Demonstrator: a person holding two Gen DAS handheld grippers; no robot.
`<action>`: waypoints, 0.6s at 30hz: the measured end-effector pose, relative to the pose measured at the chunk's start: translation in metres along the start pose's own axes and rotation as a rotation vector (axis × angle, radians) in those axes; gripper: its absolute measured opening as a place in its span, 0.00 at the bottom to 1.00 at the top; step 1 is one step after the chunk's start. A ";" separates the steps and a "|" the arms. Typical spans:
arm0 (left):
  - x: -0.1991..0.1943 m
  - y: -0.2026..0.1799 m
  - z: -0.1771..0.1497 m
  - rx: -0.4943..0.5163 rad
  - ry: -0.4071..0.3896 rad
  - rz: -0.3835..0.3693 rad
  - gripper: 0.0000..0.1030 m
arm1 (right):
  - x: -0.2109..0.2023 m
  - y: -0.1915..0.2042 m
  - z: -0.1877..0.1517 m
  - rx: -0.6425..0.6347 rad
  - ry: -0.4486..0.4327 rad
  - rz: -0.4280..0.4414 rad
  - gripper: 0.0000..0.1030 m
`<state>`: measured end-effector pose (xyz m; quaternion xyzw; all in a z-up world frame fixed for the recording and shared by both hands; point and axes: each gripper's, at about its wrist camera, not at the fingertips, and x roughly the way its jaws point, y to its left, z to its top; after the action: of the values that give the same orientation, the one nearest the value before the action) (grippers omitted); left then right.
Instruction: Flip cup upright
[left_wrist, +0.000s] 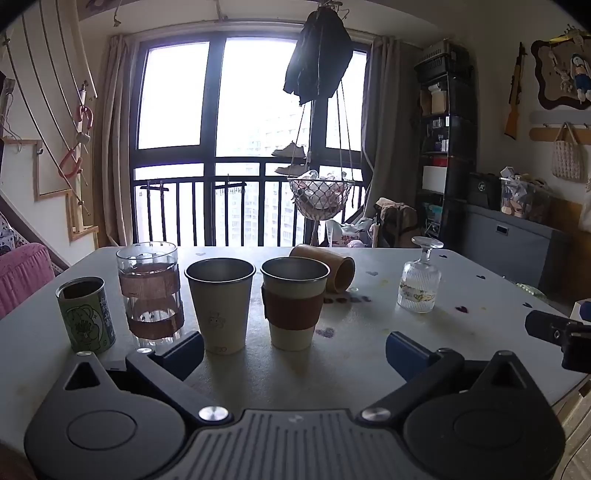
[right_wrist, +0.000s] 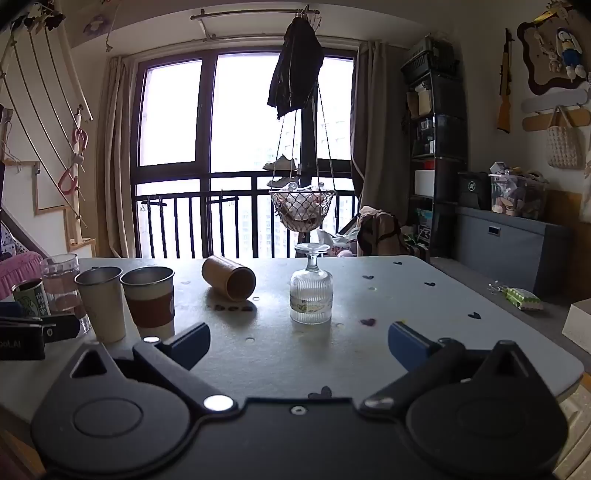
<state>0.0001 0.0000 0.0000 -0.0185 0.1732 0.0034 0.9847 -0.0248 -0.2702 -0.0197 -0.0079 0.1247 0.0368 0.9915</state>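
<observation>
A ribbed clear stemmed glass (right_wrist: 311, 291) stands upside down on the grey table (right_wrist: 424, 306), foot on top; it also shows in the left wrist view (left_wrist: 419, 284). A tan bamboo cup (right_wrist: 229, 277) lies on its side behind it, also in the left wrist view (left_wrist: 327, 269). My right gripper (right_wrist: 299, 341) is open and empty, a short way in front of the glass. My left gripper (left_wrist: 295, 349) is open and empty, just in front of two upright paper cups (left_wrist: 220, 304) (left_wrist: 293, 301).
A clear tumbler with brown band (left_wrist: 150, 290) and a green can (left_wrist: 85, 314) stand upright at the left. A green packet (right_wrist: 522, 298) lies near the table's right edge. A window, hanging basket and shelves are behind the table.
</observation>
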 end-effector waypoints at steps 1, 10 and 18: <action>0.000 0.000 0.000 0.001 0.001 0.000 1.00 | 0.000 0.000 0.000 0.000 -0.002 0.000 1.00; 0.000 0.000 0.000 0.001 0.000 0.000 1.00 | 0.000 0.000 -0.001 0.000 -0.002 0.000 1.00; 0.000 0.000 0.000 0.000 0.001 0.000 1.00 | 0.001 0.001 -0.001 0.000 -0.001 0.000 1.00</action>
<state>0.0001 0.0000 0.0000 -0.0183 0.1735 0.0032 0.9847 -0.0244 -0.2694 -0.0205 -0.0080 0.1243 0.0369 0.9915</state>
